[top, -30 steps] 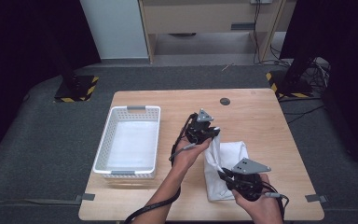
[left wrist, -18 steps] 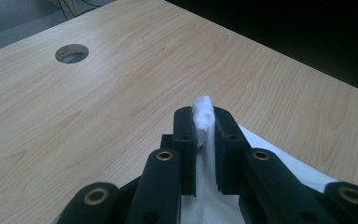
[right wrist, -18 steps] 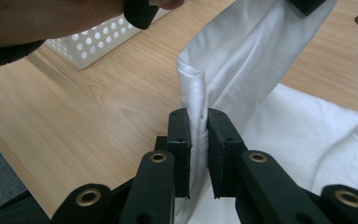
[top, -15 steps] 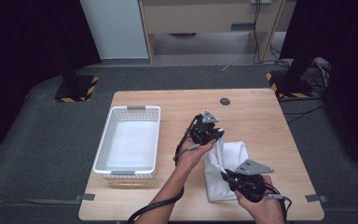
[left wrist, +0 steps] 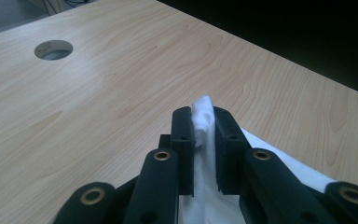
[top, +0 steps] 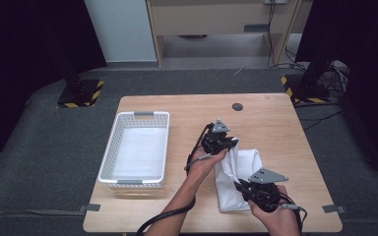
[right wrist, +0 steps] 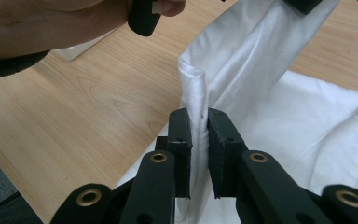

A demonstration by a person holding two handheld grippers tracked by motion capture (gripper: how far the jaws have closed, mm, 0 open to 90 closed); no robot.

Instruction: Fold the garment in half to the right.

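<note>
Cloth [top: 238,169] is pinched by both hand-held grippers, left [top: 225,143] and right [top: 247,188], near the surface's right edge; keep the edge taut while folding.

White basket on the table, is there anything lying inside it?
No, the white basket shows a bare bottom, and the white cloth lies on the table beside it.

Claw [left wrist: 204,133] pinching white cloth [left wrist: 201,114], wooden table [left wrist: 112,84]

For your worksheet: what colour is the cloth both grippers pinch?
Plain white cloth, clearest in the right gripper view.
</note>
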